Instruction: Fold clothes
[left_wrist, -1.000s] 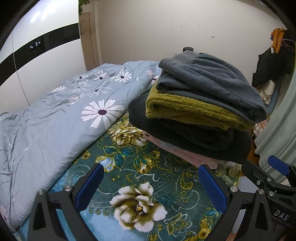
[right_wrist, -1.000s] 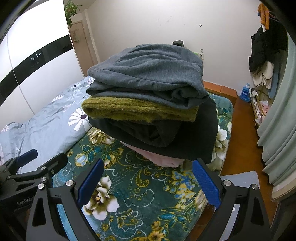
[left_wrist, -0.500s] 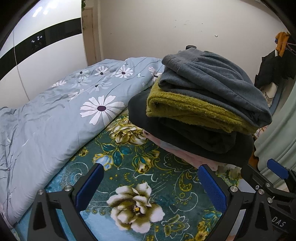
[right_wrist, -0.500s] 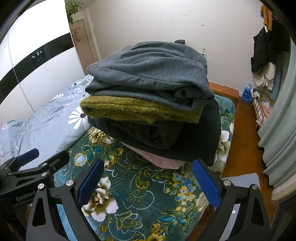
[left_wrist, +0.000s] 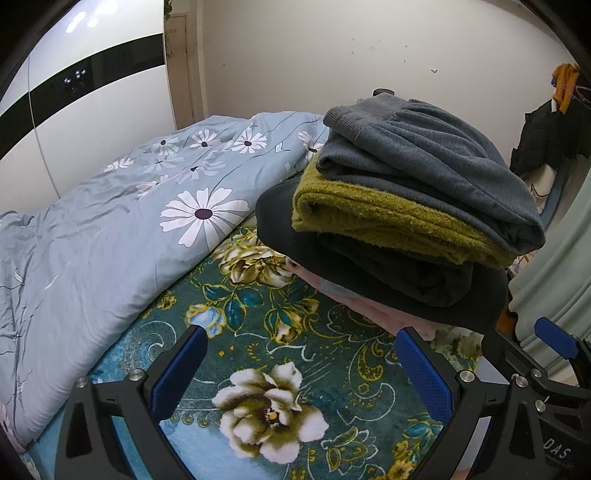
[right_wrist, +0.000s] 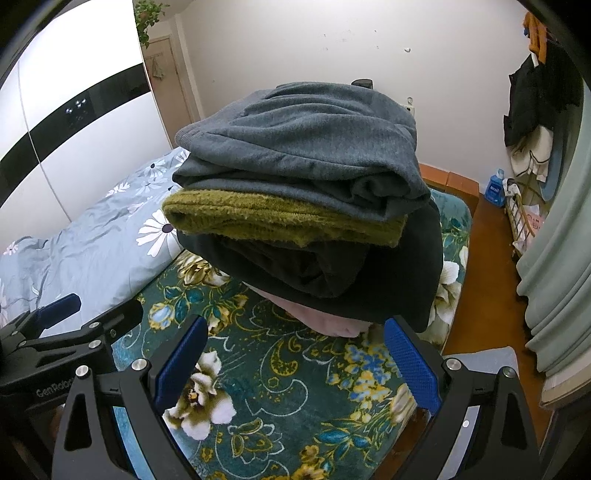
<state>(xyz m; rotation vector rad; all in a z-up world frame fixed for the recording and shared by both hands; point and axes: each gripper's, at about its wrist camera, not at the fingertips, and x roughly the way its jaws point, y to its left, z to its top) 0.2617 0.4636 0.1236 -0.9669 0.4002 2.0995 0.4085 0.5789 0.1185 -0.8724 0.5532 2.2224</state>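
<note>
Both the left gripper (left_wrist: 301, 363) and the right gripper (right_wrist: 295, 356) hung with their jaws spread wide and empty over the floral blanket (right_wrist: 295, 387), just short of the folded stack (right_wrist: 306, 206). That stack, grey sweater (right_wrist: 306, 144) on top, looked finished. The next move probably called for finding another unfolded garment, none being visible nearby.

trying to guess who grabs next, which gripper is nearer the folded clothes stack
Right, by a little. The right gripper sits directly in front of the folded clothes stack, its right finger just under the overhang. The left gripper is off to the stack's left, facing mostly bare floral blanket.
</note>
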